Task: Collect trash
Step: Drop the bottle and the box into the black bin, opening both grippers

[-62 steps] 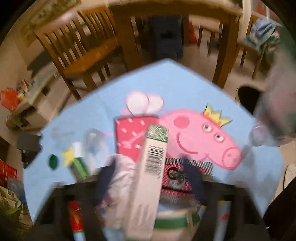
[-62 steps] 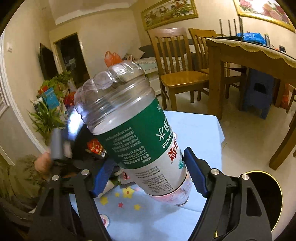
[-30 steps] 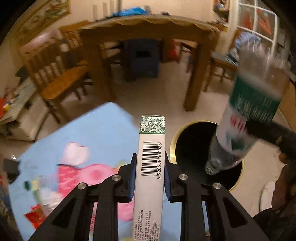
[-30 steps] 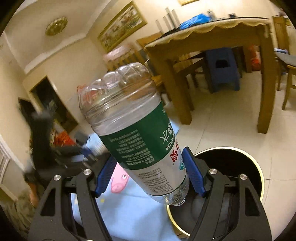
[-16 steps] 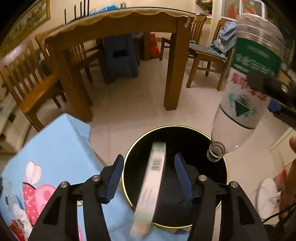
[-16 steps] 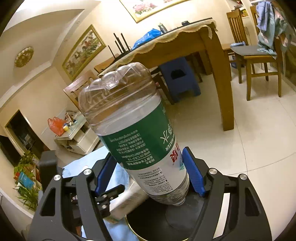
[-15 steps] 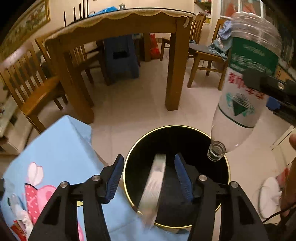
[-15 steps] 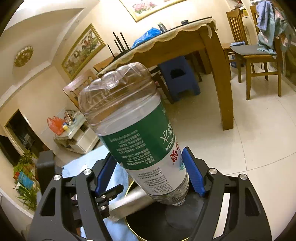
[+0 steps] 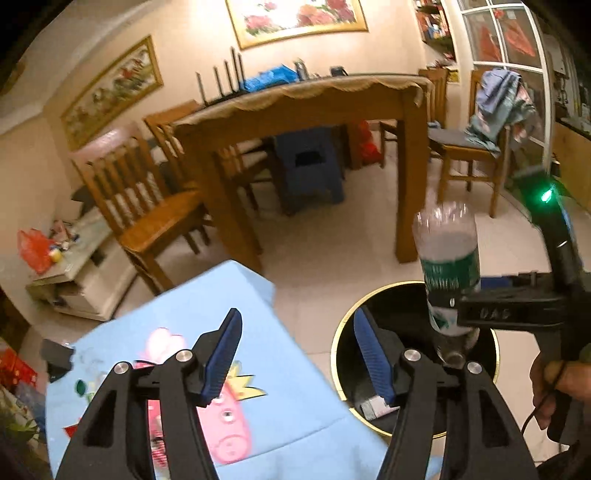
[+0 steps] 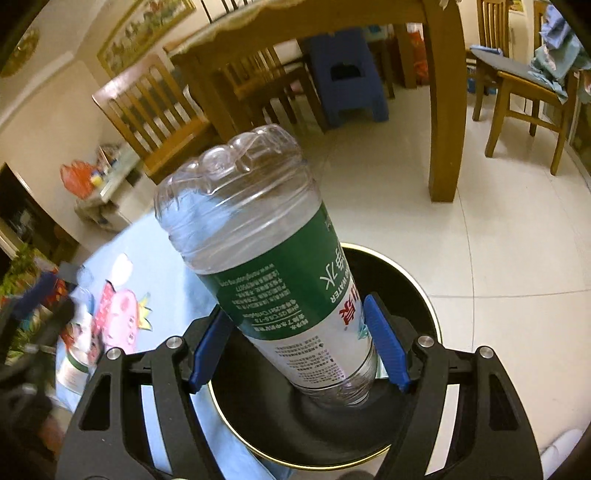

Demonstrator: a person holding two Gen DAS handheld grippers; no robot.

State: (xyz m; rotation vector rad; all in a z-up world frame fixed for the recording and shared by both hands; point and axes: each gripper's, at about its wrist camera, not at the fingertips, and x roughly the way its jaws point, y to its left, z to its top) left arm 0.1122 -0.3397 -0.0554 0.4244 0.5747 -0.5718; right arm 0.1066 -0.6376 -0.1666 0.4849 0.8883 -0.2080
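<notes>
Right gripper (image 10: 299, 343): blue pads clamped on the lower label band of the plastic bottle (image 10: 273, 266), held neck-down directly over the black bin (image 10: 424, 306). Bottle judged empty, light, thin-walled and smooth; the mid-body hold suits it. Left gripper (image 9: 295, 354), beside it: jaws have just been opening, nothing between them.

Wooden dining table (image 9: 295, 107) with scalloped cloth edge; blue plastic stool (image 9: 308, 171) beneath it. Wooden chairs (image 9: 147, 206) to its left; another chair (image 9: 469, 155) at right, draped with clothes (image 9: 498, 99). Two framed pictures (image 9: 295, 16) on the wall. Pale tiled floor (image 10: 498, 229).
</notes>
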